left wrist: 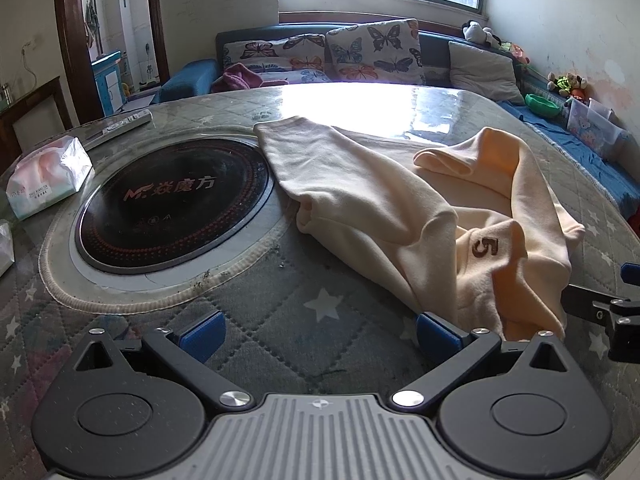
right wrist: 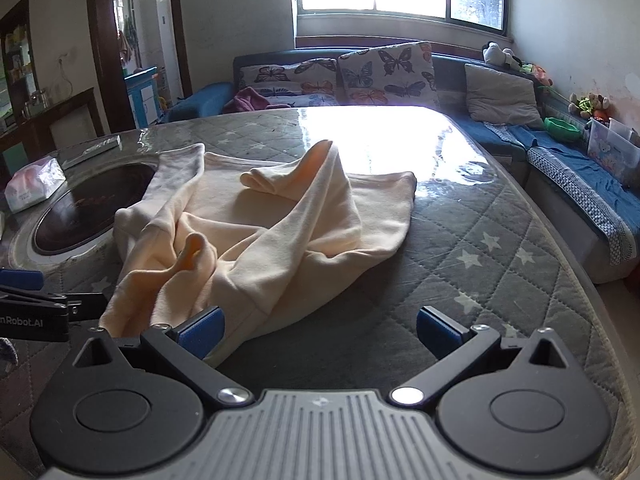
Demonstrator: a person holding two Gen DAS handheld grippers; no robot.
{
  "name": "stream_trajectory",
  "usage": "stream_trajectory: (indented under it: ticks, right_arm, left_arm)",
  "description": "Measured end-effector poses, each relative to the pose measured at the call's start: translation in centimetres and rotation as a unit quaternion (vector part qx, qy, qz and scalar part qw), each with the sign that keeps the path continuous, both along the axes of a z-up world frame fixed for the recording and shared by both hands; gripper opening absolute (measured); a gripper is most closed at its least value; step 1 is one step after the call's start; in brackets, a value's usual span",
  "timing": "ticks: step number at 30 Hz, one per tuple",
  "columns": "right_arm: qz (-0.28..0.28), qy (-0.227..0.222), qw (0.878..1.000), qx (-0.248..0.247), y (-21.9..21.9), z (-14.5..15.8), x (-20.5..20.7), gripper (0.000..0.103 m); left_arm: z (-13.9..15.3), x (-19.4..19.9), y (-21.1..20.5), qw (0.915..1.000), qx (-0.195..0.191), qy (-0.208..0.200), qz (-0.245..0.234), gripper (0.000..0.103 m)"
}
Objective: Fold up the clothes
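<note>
A cream sweatshirt [left wrist: 384, 204] with a brown "5" [left wrist: 485, 247] lies crumpled on the table, one sleeve folded up into a peak. It also shows in the right wrist view [right wrist: 280, 232]. My left gripper [left wrist: 318, 334] is open and empty, its right fingertip next to the garment's near hem. My right gripper [right wrist: 318, 330] is open and empty, its left fingertip against the garment's near edge. The right gripper also shows at the right edge of the left wrist view [left wrist: 608, 308]. The left gripper shows at the left edge of the right wrist view [right wrist: 36, 304].
The table [right wrist: 480, 272] has a grey star-quilted cover under clear film. A black round induction plate [left wrist: 172, 204] is set into it at left. A tissue pack [left wrist: 44, 176] and a remote [left wrist: 120, 126] lie beyond. A blue sofa [right wrist: 580, 184] with butterfly cushions runs behind and to the right.
</note>
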State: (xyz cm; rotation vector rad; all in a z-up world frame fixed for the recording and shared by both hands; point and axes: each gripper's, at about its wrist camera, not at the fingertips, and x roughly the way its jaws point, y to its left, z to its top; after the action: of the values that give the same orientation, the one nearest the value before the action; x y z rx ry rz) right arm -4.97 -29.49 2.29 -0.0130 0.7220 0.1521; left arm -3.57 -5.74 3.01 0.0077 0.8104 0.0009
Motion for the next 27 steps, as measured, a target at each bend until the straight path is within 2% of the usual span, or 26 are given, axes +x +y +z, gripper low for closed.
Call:
stream_trajectory:
  ticks: [27]
  right_arm:
    - [0.013,0.005,1.0,-0.016,1.2,0.3,-3.0,0.103]
  left_arm:
    - [0.3,-2.4,-1.4,0.9996,0.013,-0.004,-0.023,0.103]
